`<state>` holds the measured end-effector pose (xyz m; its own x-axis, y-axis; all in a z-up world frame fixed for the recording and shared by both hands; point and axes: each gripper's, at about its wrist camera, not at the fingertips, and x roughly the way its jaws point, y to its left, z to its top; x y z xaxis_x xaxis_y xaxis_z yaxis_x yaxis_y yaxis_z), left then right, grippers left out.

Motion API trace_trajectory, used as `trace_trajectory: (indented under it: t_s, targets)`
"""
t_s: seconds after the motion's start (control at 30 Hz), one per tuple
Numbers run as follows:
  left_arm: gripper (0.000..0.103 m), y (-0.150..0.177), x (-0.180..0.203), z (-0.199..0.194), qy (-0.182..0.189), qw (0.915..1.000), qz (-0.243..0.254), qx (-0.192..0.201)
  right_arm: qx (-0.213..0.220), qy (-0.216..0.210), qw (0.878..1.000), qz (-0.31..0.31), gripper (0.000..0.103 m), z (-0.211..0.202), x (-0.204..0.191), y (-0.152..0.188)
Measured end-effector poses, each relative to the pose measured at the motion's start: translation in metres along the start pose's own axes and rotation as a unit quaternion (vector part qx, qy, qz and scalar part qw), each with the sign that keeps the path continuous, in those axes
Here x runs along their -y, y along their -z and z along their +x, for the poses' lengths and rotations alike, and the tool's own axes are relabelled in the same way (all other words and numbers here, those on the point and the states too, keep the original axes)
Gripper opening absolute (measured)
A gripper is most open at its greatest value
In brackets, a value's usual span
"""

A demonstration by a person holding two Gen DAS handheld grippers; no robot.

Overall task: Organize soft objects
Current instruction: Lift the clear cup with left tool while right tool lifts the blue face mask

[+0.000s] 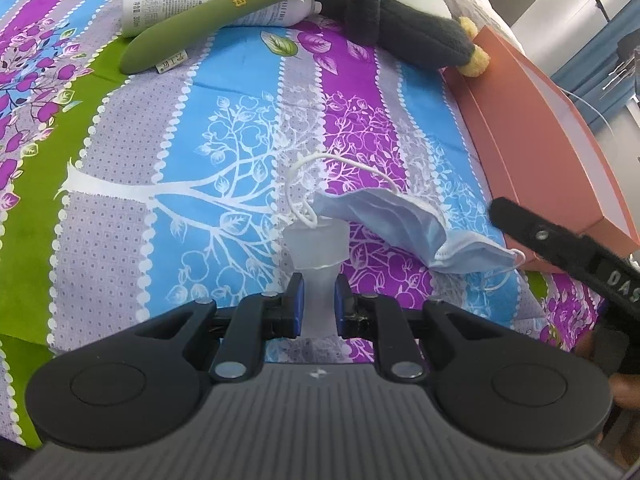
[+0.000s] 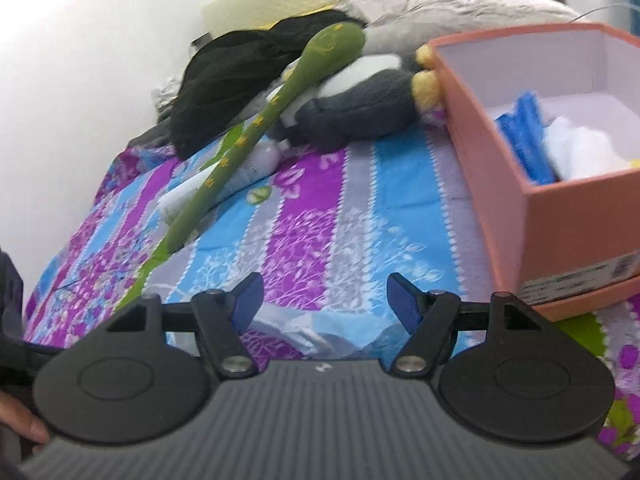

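My left gripper (image 1: 316, 280) is shut on the white ear loop (image 1: 304, 208) of a light blue face mask (image 1: 416, 232), which hangs crumpled to the right just above the bedsheet. My right gripper (image 2: 322, 300) is open and empty over the bed; its black finger (image 1: 560, 240) shows at the right of the left wrist view. Part of the mask (image 2: 316, 332) lies below its fingers. An orange box (image 2: 560, 208) stands to the right, holding a blue item (image 2: 528, 144) and a white soft item (image 2: 580, 152). A green plush snake (image 2: 256, 136) and a plush penguin (image 2: 368, 96) lie further back.
A white lotion bottle (image 1: 208, 4) lies under the green snake. A black garment (image 2: 240, 72) and grey bedding (image 2: 460, 4) are heaped at the far end near the wall. The striped floral bedsheet (image 1: 160, 160) covers the bed.
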<state>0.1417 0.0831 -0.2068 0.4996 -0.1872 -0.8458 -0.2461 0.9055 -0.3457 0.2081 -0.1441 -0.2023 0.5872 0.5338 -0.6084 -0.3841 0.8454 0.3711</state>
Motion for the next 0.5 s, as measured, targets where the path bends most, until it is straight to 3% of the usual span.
trace_trajectory:
  t_s: [0.17, 0.5]
  targets:
    - [0.018, 0.002, -0.003, -0.001, -0.004, 1.0000, -0.004, -0.001, -0.047, -0.035, 0.998, -0.002, 0.063, 0.028, -0.003, 0.010]
    - [0.018, 0.002, 0.002, 0.005, -0.018, 0.9998, 0.012, -0.002, -0.077, 0.022, 0.992, -0.101, 0.056, 0.054, -0.021, 0.022]
